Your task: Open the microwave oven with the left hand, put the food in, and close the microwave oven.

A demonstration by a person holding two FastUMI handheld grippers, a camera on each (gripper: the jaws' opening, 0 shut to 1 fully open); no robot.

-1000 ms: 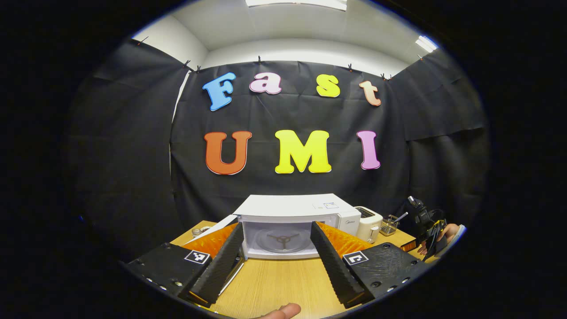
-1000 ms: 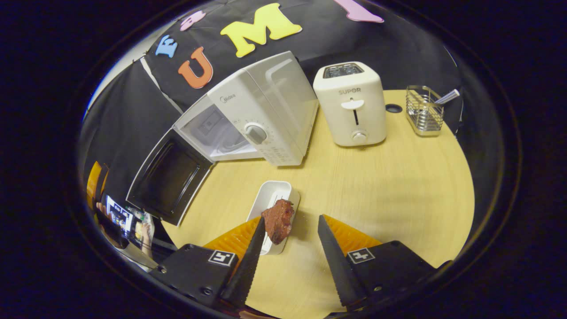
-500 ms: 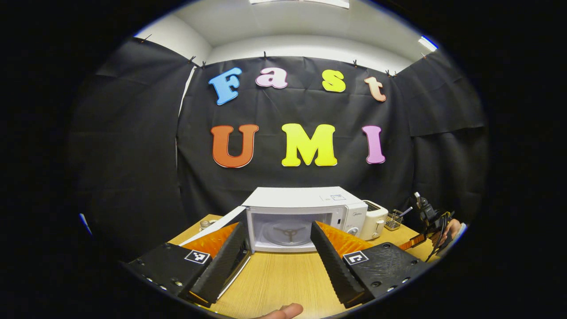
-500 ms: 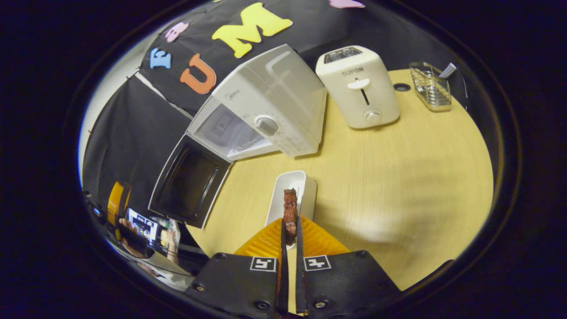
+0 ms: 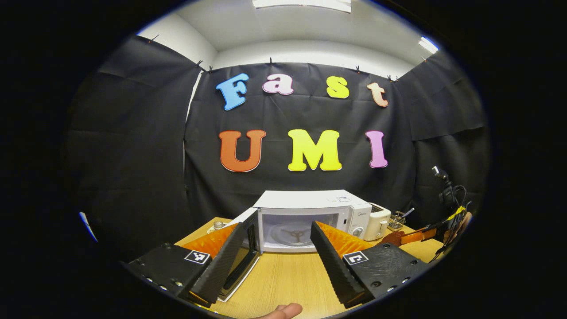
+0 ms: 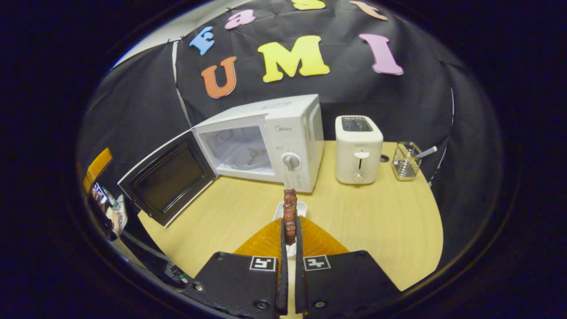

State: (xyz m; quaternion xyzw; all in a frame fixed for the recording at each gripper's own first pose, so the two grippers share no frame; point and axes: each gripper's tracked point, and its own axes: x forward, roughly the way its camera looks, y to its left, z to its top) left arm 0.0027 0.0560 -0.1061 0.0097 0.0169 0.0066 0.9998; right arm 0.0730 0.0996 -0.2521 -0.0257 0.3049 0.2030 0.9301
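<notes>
I had the right hand-held gripper (image 6: 288, 248) clamped narrow on the piece of food (image 6: 290, 215), both fingers pressing its sides, holding it clear above the white tray (image 6: 290, 208) at the lower centre of the right gripper view — high enough, I judged, to carry without dragging. The microwave oven (image 6: 266, 141) sat at mid-frame with its door (image 6: 166, 177) swung out to the left, leaving the cavity (image 6: 239, 148) open. Bare bench (image 6: 230, 208) lay between food and opening. The toaster (image 6: 359, 148) stood just beside the oven's right, out of the path. My left hand-held gripper (image 5: 277, 261) stayed wide and empty at the lower frame, facing the opening — ready, I reckoned, for the door's edge.
</notes>
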